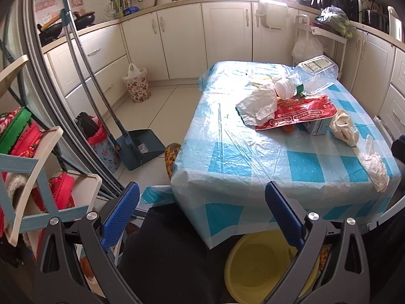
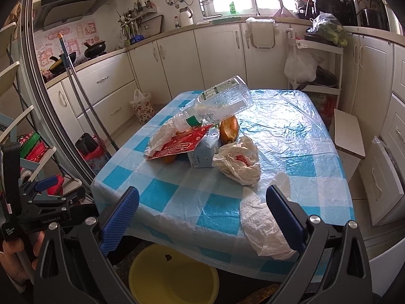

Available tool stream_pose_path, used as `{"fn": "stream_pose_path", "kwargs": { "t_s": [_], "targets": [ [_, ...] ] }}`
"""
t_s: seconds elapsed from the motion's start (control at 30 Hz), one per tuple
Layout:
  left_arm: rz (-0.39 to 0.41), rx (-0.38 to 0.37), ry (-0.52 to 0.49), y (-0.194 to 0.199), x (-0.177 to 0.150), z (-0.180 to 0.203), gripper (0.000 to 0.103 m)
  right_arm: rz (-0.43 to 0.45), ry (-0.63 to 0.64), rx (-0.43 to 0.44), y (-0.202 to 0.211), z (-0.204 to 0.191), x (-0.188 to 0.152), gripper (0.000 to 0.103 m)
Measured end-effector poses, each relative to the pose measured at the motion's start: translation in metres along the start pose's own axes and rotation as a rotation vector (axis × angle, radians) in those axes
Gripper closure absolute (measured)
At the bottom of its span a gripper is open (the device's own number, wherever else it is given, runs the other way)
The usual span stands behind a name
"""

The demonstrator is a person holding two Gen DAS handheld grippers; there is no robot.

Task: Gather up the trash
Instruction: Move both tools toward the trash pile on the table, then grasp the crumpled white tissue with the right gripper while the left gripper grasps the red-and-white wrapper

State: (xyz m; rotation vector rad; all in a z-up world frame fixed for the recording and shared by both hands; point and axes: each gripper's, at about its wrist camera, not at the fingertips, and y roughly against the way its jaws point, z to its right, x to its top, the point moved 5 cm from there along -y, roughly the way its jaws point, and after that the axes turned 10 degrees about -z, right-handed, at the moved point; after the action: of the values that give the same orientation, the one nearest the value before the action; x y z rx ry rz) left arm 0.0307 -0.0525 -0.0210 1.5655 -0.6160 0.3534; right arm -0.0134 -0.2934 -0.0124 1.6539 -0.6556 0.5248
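Observation:
A pile of trash lies on the blue-checked table: a clear plastic bottle, a red wrapper, a small carton, crumpled white bags and a white tissue at the near edge. A yellow bin stands on the floor under the table's near edge. My left gripper is open and empty, in front of the table. My right gripper is open and empty, over the near edge beside the tissue.
A dustpan with a long handle and a floral wastebasket stand on the floor at the left. A rack with red and green items is close on the left. Kitchen cabinets run behind the table. A white step stool stands right of the table.

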Motion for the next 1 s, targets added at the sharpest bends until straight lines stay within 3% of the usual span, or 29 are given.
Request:
{"fn": "stream_pose_path", "kwargs": {
  "t_s": [0.17,0.5,0.8,1.0],
  "targets": [
    [-0.017,-0.019,-0.033,-0.012,0.009,0.013,0.007,-0.038,-0.033,-0.023,-0.013,0.012,0.006,0.007],
    [-0.007,-0.029,-0.063,-0.029,0.043,0.033,0.007,-0.118,0.024,-0.061,-0.048,0.021,0.031,0.007],
    [0.007,-0.045,-0.045,-0.061,0.106,0.051,0.007,-0.211,0.0,-0.087,-0.087,0.04,0.038,0.007],
    [-0.03,-0.047,-0.075,-0.104,0.142,0.073,0.007,-0.259,0.001,-0.089,-0.105,0.048,0.034,0.007]
  ]
}}
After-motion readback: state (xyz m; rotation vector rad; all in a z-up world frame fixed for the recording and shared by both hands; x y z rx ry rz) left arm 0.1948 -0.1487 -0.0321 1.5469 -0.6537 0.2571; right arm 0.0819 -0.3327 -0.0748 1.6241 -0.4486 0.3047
